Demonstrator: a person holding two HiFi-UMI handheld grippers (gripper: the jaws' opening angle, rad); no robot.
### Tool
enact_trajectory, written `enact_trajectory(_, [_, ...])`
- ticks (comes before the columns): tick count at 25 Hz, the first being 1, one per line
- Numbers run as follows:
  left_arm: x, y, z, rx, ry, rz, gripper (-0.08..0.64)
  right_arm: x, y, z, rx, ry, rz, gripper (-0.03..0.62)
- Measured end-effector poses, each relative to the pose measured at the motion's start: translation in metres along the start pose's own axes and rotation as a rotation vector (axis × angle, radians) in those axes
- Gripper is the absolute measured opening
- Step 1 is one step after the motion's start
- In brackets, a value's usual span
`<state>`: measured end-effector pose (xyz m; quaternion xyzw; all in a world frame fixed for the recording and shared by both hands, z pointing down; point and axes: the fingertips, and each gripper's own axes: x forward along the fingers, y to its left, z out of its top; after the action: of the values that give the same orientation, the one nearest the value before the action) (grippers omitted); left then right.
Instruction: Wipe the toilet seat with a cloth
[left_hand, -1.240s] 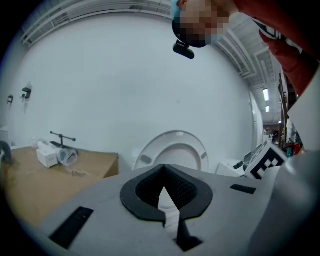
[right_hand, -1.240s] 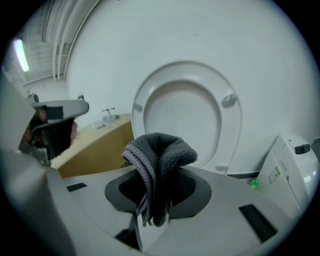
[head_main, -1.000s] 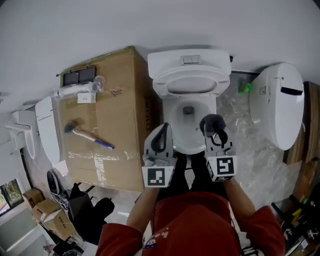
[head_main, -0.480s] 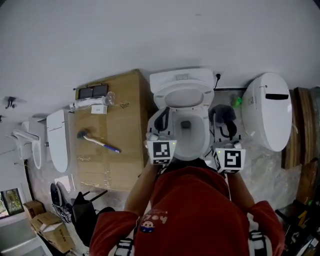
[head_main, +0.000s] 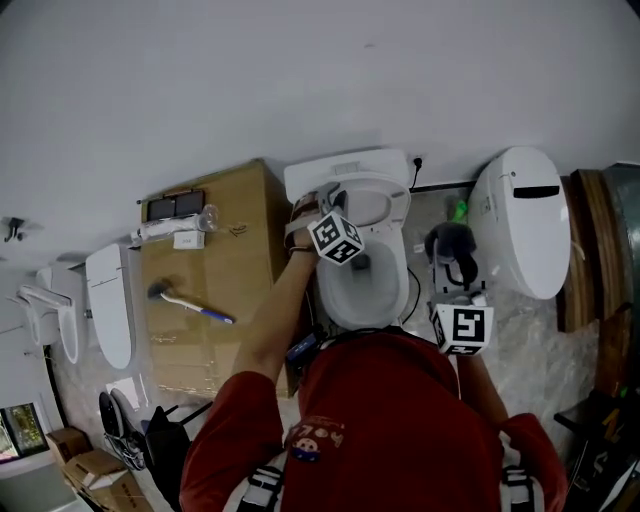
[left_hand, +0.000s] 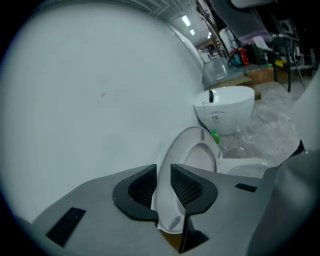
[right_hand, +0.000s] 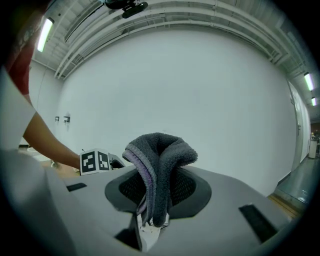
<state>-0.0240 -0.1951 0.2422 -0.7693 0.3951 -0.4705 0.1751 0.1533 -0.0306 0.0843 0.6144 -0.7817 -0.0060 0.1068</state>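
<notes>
Left arm extended far over bowl; left tool tilted down, jaws apart, just opening, raised toilet seat rim between. Right tool level, right of bowl, clamped on cloth.

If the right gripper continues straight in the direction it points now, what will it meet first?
Most likely the white wall. The right gripper, shut on the grey cloth, faces it and nothing else shows ahead; how far is unclear.
</notes>
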Motion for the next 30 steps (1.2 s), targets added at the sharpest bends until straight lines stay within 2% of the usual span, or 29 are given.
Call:
enact_trajectory(2, [0.019,-0.002,-0.005,0.047,0.034,-0.015,0.094,-0.007,-0.007,-0.005,-0.003,0.016,-0.024,0.087])
enact_trajectory(5, [0.036,0.003,-0.009,0.066,0.065,-0.013,0.097,-0.017,-0.018,-0.013,0.0,0.038,-0.061,0.087])
enact_trajectory(8, [0.041,0.005,-0.007,0.09,0.066,-0.029,0.103,-0.024,-0.026,-0.015,-0.002,0.05,-0.088,0.087])
enact_trajectory(10, [0.039,0.004,-0.006,0.115,0.052,-0.007,0.089,-0.026,-0.028,-0.016,0.005,0.048,-0.096,0.087])
enact_trajectory(13, [0.03,0.002,-0.005,0.113,0.032,0.022,0.054,-0.025,-0.023,-0.019,0.017,0.058,-0.085,0.087])
enact_trajectory(16, [0.021,-0.003,-0.004,0.087,0.024,-0.002,0.052,-0.024,-0.012,-0.017,0.016,0.051,-0.052,0.087])
enact_trajectory(18, [0.015,-0.011,-0.003,0.07,0.017,-0.061,0.054,-0.02,-0.006,-0.015,0.015,0.048,-0.032,0.087])
enact_trajectory(22, [-0.007,-0.042,-0.008,0.035,-0.001,-0.238,0.054,-0.009,0.002,-0.008,0.031,0.028,0.026,0.087])
enact_trajectory(27, [-0.057,-0.095,-0.008,0.059,-0.027,-0.449,0.054,-0.011,0.025,-0.021,0.025,0.046,0.101,0.087])
enact_trajectory(30, [-0.078,-0.128,-0.02,-0.05,-0.009,-0.602,0.067,-0.01,0.042,-0.029,0.034,0.059,0.154,0.087])
